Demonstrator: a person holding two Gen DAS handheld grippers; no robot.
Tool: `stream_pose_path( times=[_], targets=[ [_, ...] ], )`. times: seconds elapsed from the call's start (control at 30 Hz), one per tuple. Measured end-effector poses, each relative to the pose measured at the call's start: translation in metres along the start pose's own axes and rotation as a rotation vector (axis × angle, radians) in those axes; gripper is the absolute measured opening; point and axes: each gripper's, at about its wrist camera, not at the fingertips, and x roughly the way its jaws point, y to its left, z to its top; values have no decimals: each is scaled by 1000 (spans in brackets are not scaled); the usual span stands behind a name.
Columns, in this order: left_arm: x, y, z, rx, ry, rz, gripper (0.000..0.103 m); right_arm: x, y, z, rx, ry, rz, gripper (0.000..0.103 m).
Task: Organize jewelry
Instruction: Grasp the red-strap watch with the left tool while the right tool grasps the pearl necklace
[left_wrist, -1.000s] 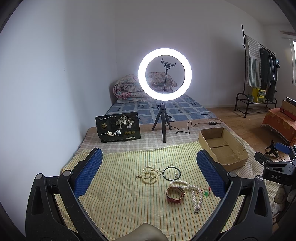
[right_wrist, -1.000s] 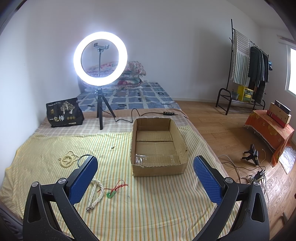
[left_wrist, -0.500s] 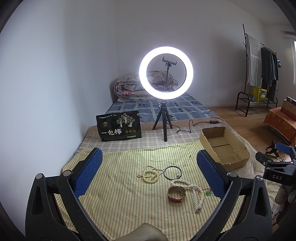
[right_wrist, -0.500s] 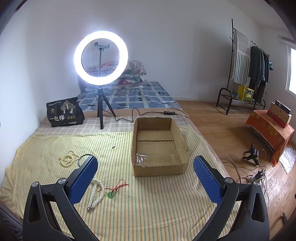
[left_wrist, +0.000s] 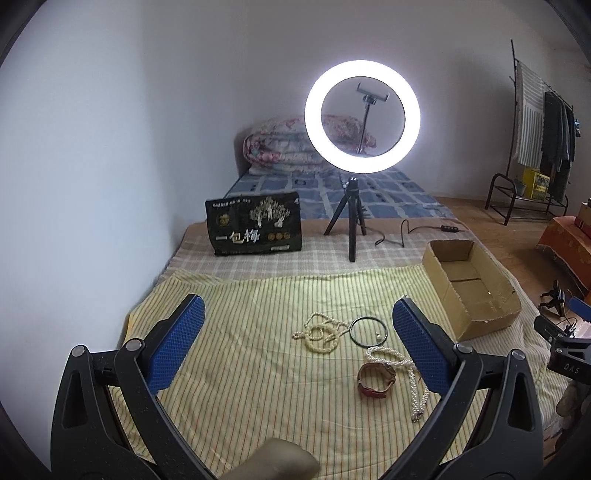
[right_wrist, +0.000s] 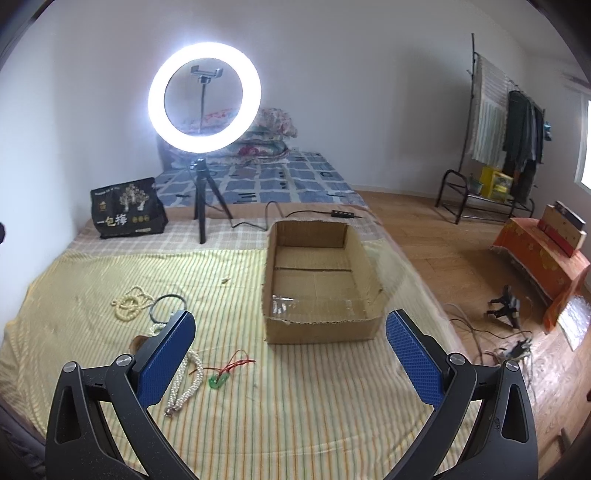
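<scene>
We see a bed along the wall, its near end covered by a yellow striped cloth on which everything for the task lies. At the far end sits a folded quilt. A lit ring light stands on a tripod just beyond the cloth, with a black bag beside it toward the wall. A clothes rack stands well apart across the wooden floor.

On the cloth's right side sits an open cardboard box, nothing visible inside but a strip of clear tape.

Our left gripper hangs above the cloth with its blue pads spread wide, gripping nothing. Our right gripper is spread just as wide, also holding nothing, aimed at the near wall of the box.

The jewelry lies loose to the left of the box. A cream bead necklace is bunched farthest left. Touching its right edge is a thin black bangle, with a tiny white bead lying inside its ring. Nearer to us a white pearl strand trails across the cloth, and a brown leather watch rests against it. Between the pearls and the box lies a small green pendant on red cord. A tiny pale item, too small to identify, sits alone farther up the cloth.
</scene>
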Motion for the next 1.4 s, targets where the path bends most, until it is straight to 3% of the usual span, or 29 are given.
stream_pose_path(
  times=[0.13,0.4,0.57,0.63,0.8,0.9,1.17,1.4],
  targets=[
    [26,9,-4,-26,84,-28,102,13,1,-8,-2,25,40,102],
    [77,7,-24,-46,291,-117,76,45,16,-27,-39,201,125,100],
    [110,1,-42,-103,467,-224,62,70,25,-45,8,366,255,80],
    [119,-3,-49,-106,508,-229,56,79,29,-52,40,428,302,72],
    [153,-11,-67,-151,651,-273,49,104,33,-70,143,572,377,45],
    [169,-16,-76,-178,726,-311,49,114,34,-77,205,624,408,40],
    [189,-34,-86,-130,742,-268,49,138,42,-89,300,710,448,38],
    [206,-40,-94,-109,774,-247,49,148,42,-91,352,736,442,27]
  ],
)
